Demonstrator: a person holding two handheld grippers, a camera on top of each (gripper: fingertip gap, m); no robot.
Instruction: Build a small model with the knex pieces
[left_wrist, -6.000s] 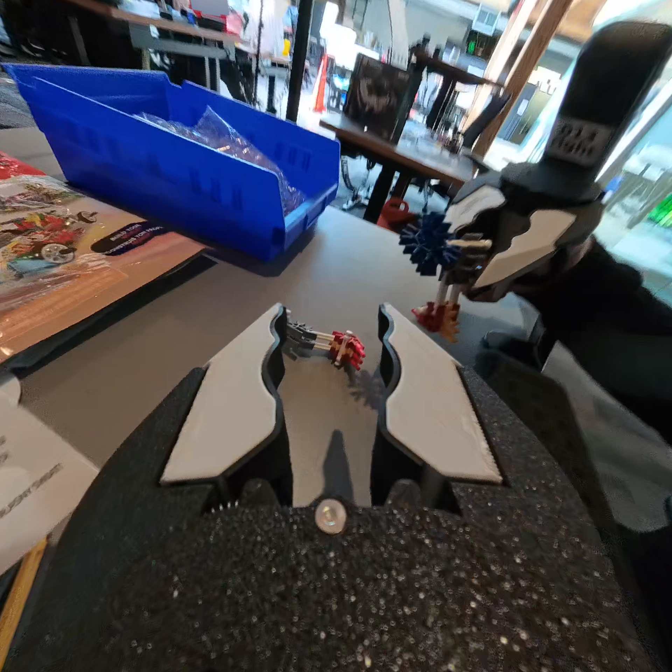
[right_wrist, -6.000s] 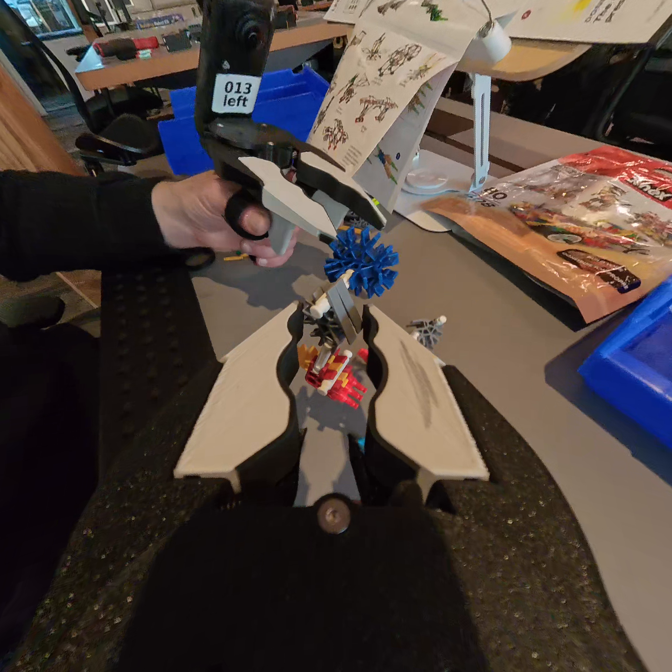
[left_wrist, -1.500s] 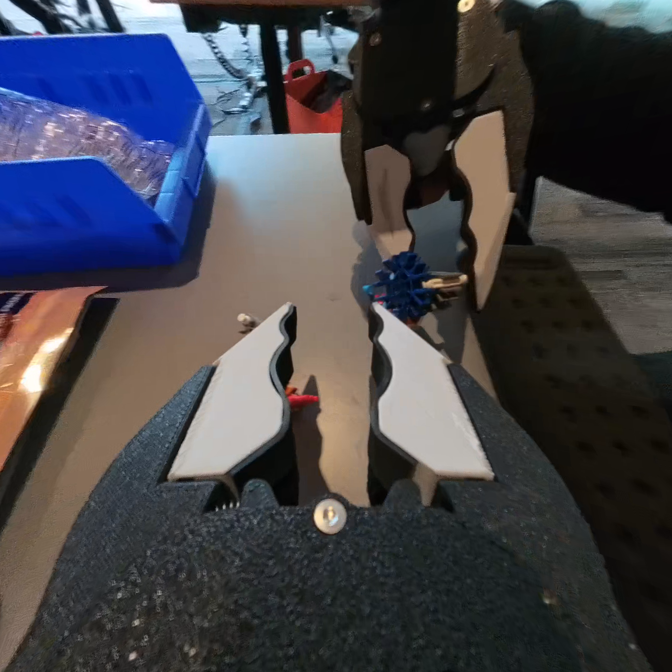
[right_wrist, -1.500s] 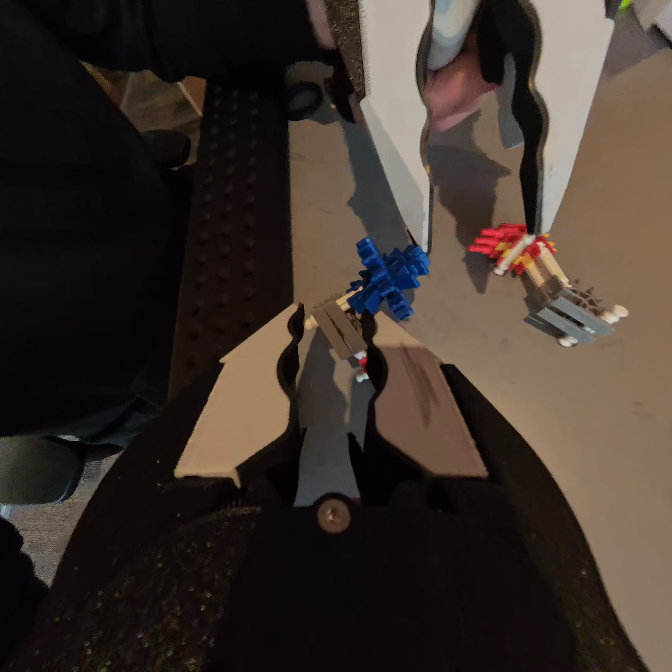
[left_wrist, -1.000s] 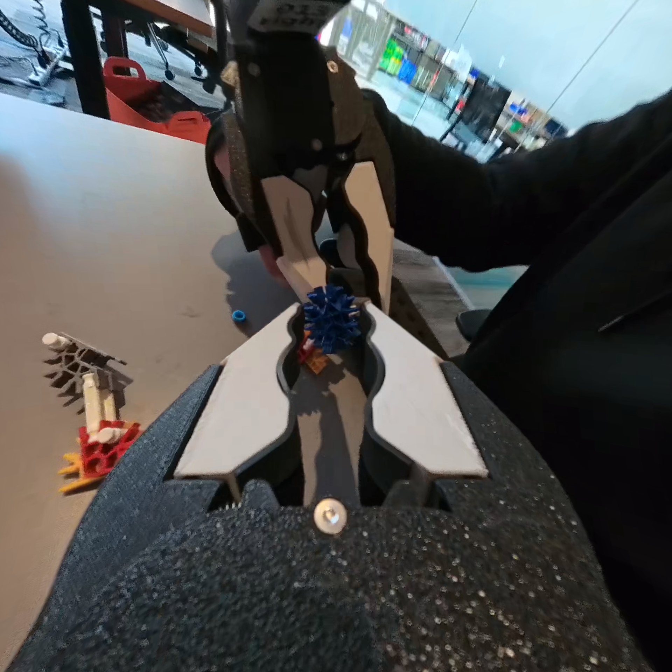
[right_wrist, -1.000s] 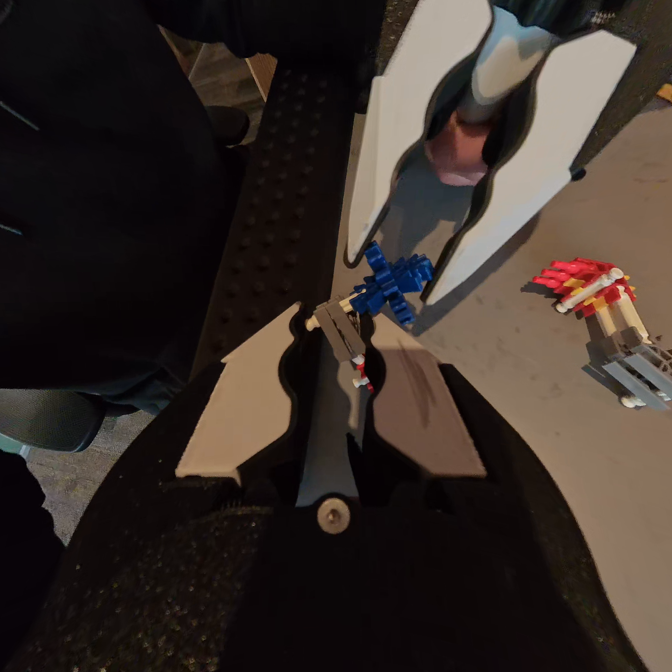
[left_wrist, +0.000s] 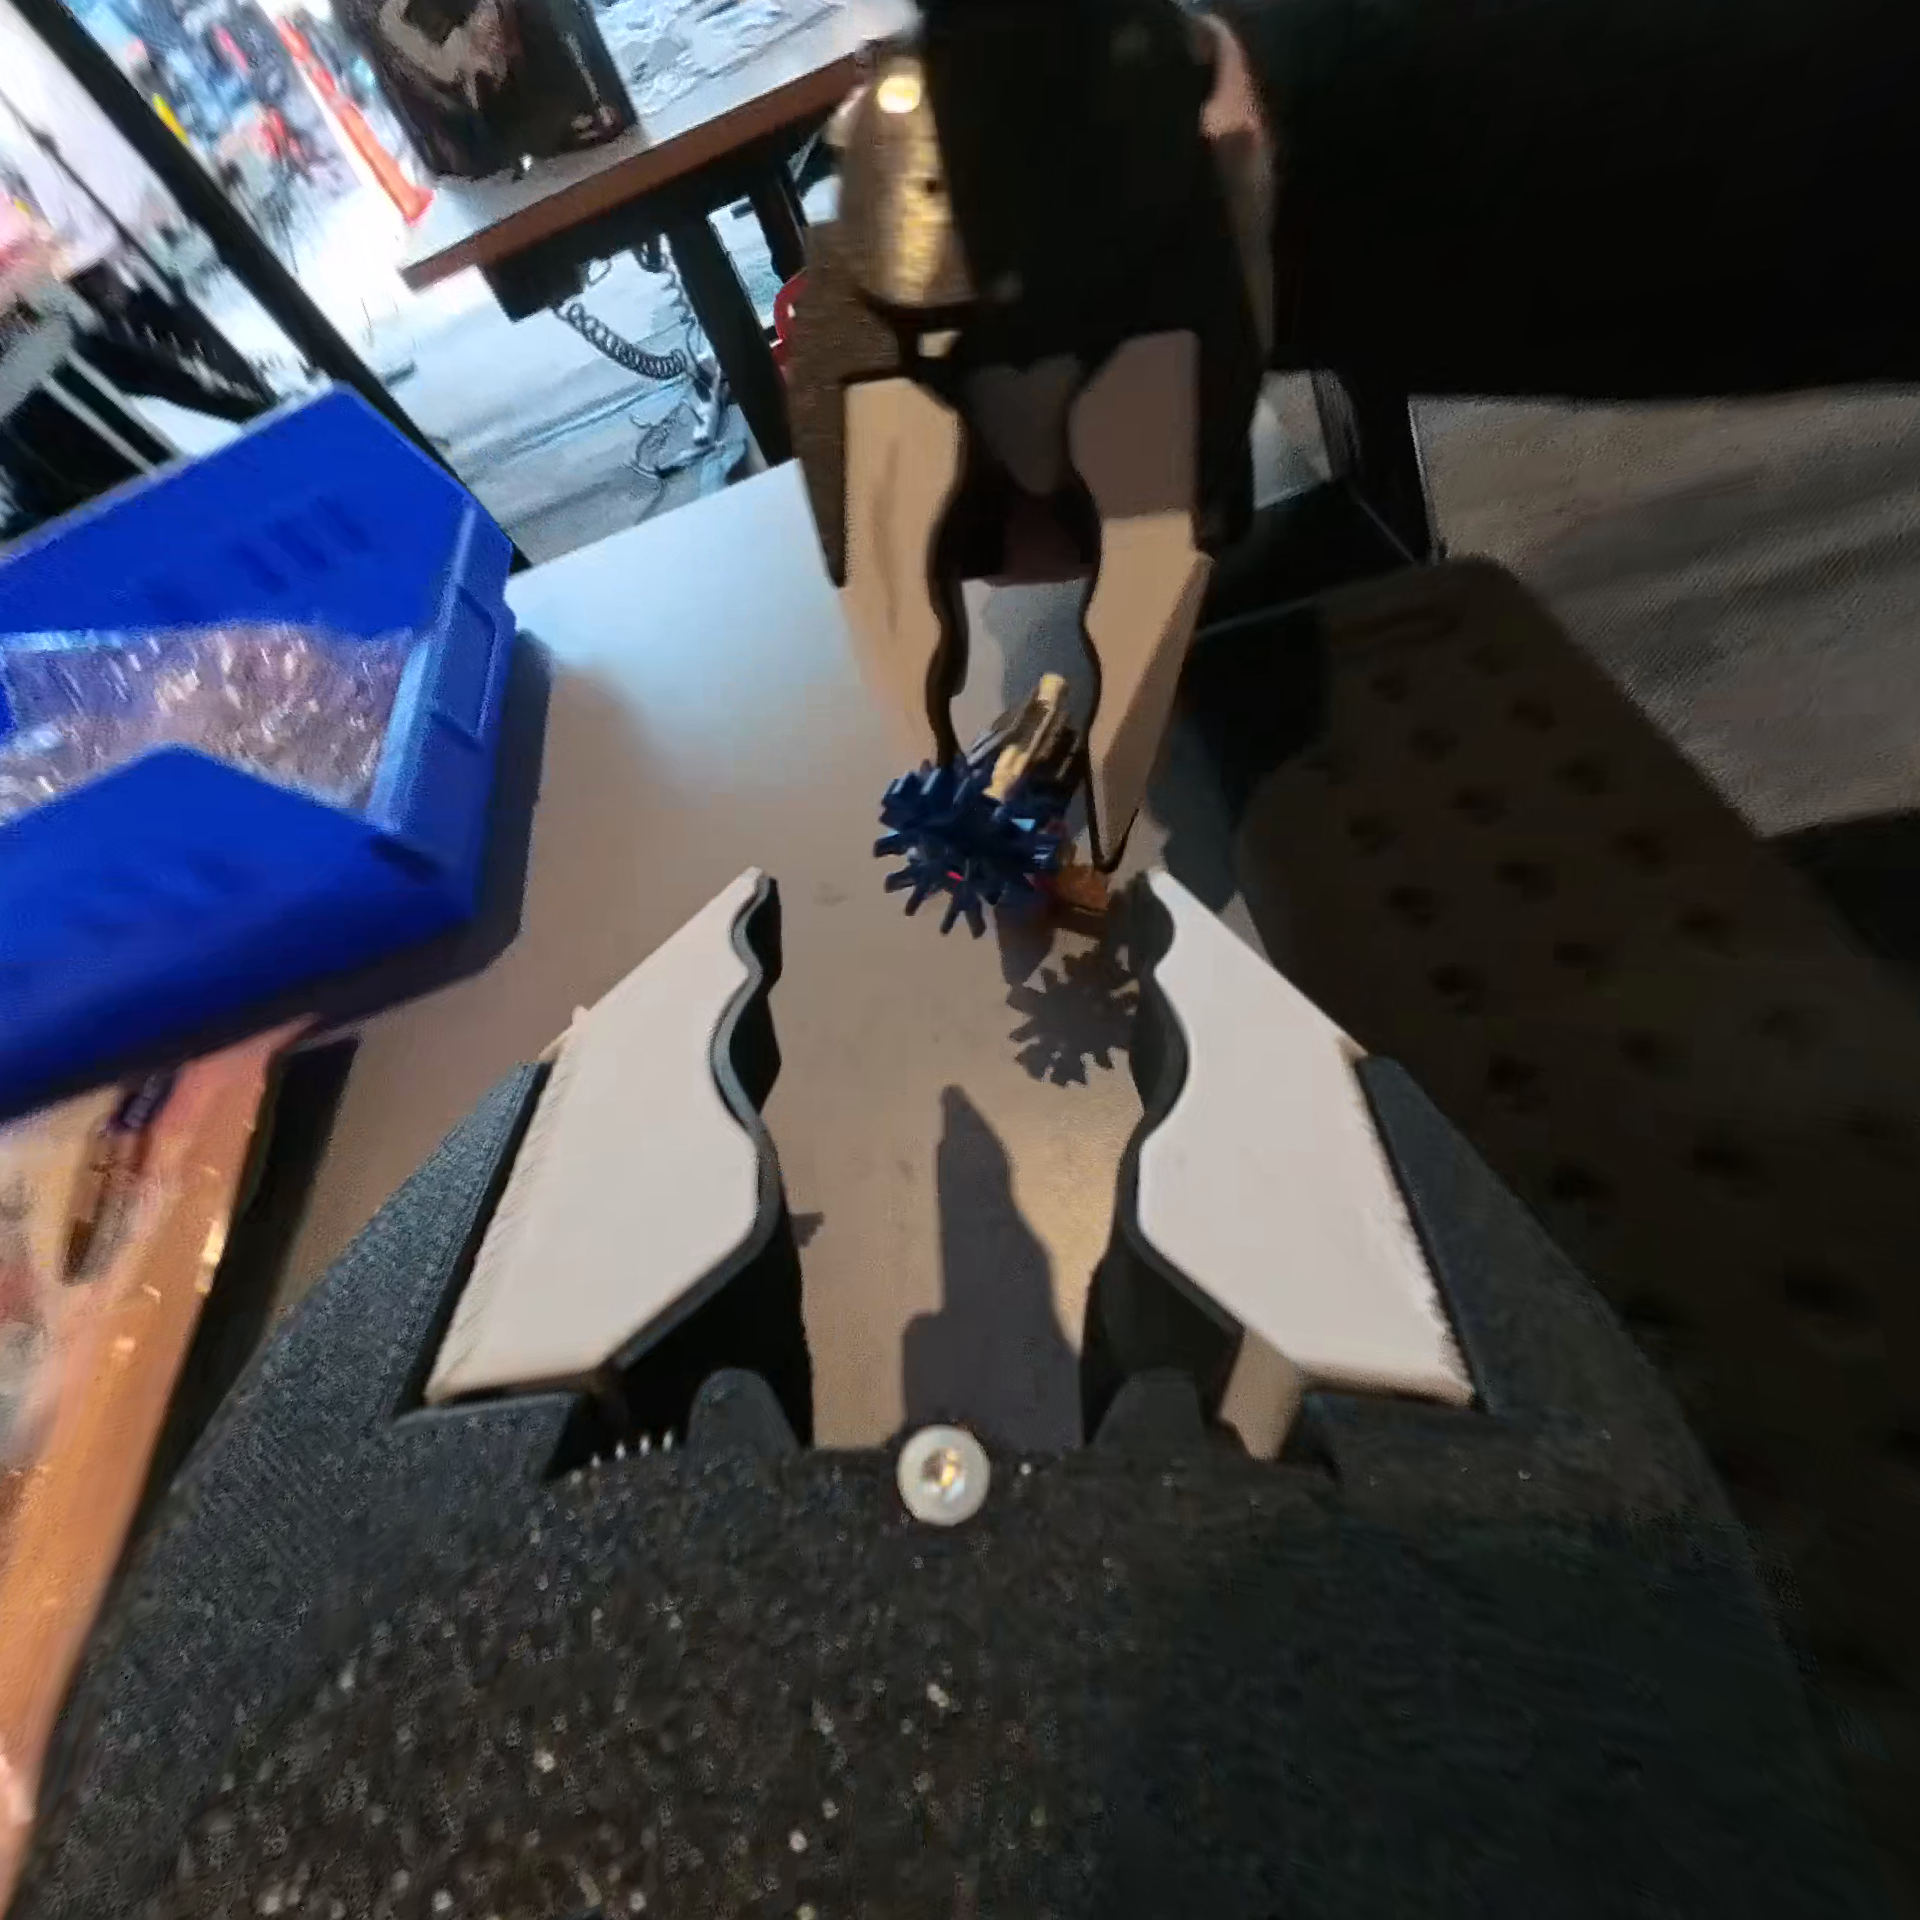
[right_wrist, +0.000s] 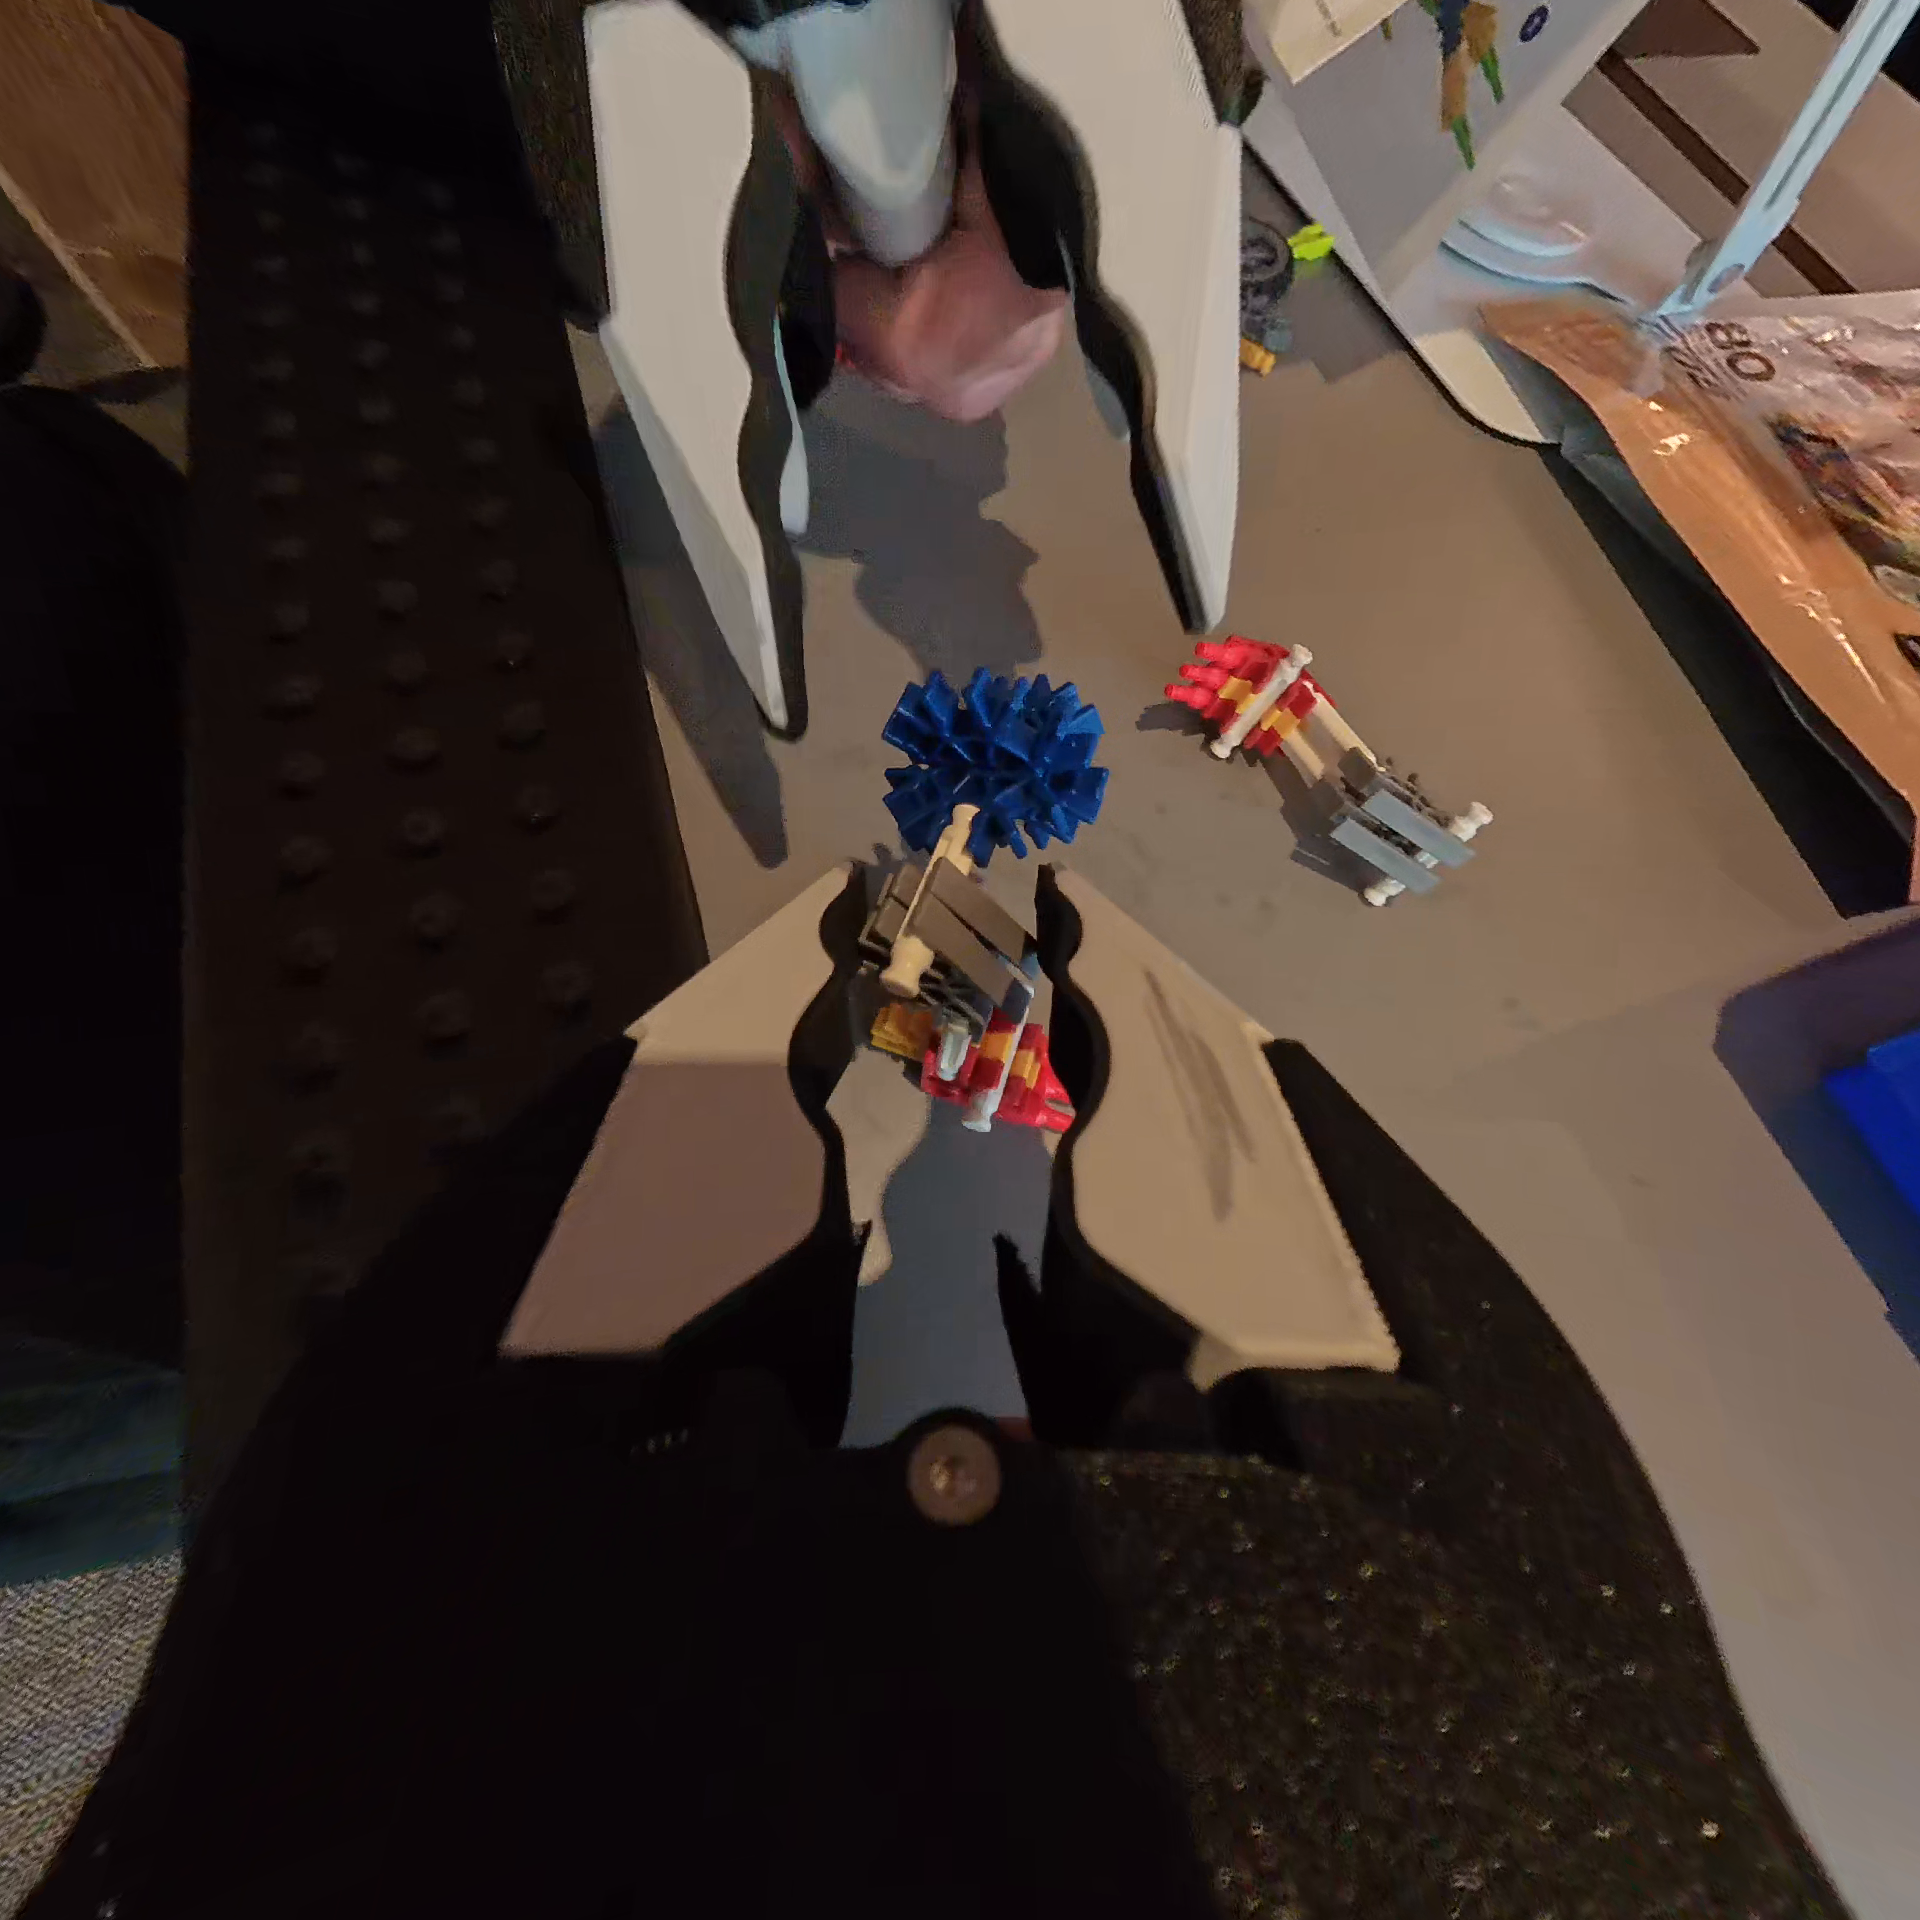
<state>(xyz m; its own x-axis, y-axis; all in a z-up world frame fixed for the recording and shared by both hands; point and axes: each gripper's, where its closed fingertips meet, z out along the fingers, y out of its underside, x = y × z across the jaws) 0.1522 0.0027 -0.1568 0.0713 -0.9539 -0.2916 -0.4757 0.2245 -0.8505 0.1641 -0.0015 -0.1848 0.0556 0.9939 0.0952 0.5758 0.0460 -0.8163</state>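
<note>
The right gripper (right_wrist: 945, 894) has its fingers closed narrow on a small toy assembly (right_wrist: 951, 951) of grey plates, white rods and red-and-yellow connectors. The grey part is pinched between the fingertips, and the red-and-yellow end lies back between the fingers, toward the palm of the gripper. A white rod runs forward out of the grip and carries a blue spiky connector (right_wrist: 992, 764), which stands just beyond the fingertips, clear of the grey counter (right_wrist: 1507, 1091).

The left gripper (left_wrist: 956, 894) is held open and empty, its fingers set wide apart with only bare counter between them. In the right wrist view it hangs fingertips-down beyond the blue connector, one fingertip just to the left of that connector and the other nearer a second assembly.

That second toy assembly (right_wrist: 1325, 774) — red and yellow at one end, grey with white rods at the other — lies flat on the counter, ahead of the right fingers and off to their right, touching neither gripper.

From the left wrist view, a blue bin (left_wrist: 239, 727) with clear plastic bags in it sits to the left of the left fingers, and a glossy orange-brown package (left_wrist: 94, 1299) lies just nearer than the bin — both well apart from the fingers.
</note>
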